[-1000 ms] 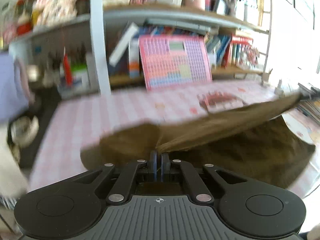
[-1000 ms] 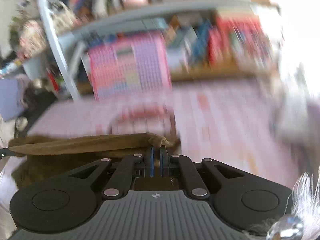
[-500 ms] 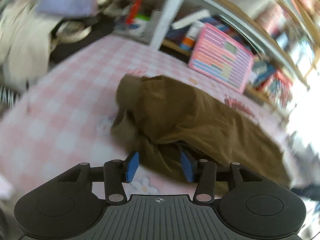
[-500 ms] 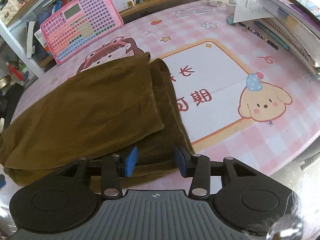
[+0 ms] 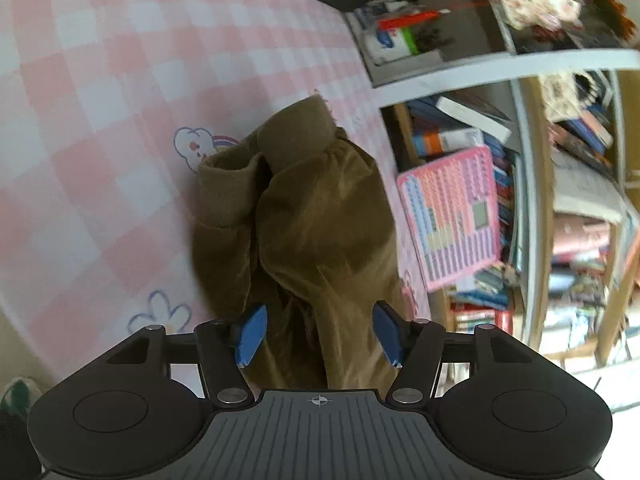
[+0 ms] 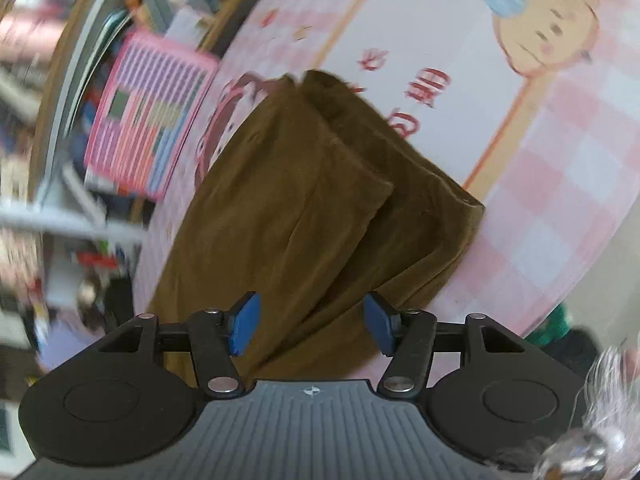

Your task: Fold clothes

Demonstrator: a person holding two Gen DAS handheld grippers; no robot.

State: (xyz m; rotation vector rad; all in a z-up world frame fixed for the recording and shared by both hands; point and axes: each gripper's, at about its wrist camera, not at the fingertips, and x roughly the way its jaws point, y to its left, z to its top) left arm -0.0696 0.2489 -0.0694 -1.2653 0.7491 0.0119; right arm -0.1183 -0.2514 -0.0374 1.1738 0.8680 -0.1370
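Observation:
A brown garment [image 5: 320,216] lies folded lengthwise on the pink checked table cover [image 5: 100,80]. In the left wrist view its bunched waistband end points away, with rumpled folds near the camera. My left gripper [image 5: 319,336] is open, its blue pads [image 5: 250,334] spread on either side of the cloth without clamping it. In the right wrist view the brown garment [image 6: 304,200] shows its two stacked layers ending in flat hems toward the far side. My right gripper [image 6: 312,326] is open over the near part of the fabric.
A pink keyboard toy [image 5: 456,216] leans against a bookshelf [image 5: 560,160] behind the table; the keyboard toy [image 6: 144,116] also shows in the right wrist view. A cartoon dog print [image 6: 548,28] marks the cover beside the garment. The table edge [image 6: 560,296] runs near the right.
A second ago both grippers were shut on the lifted garment. They laid it down and opened. Since then both cameras have tilted and moved closer over the cloth.

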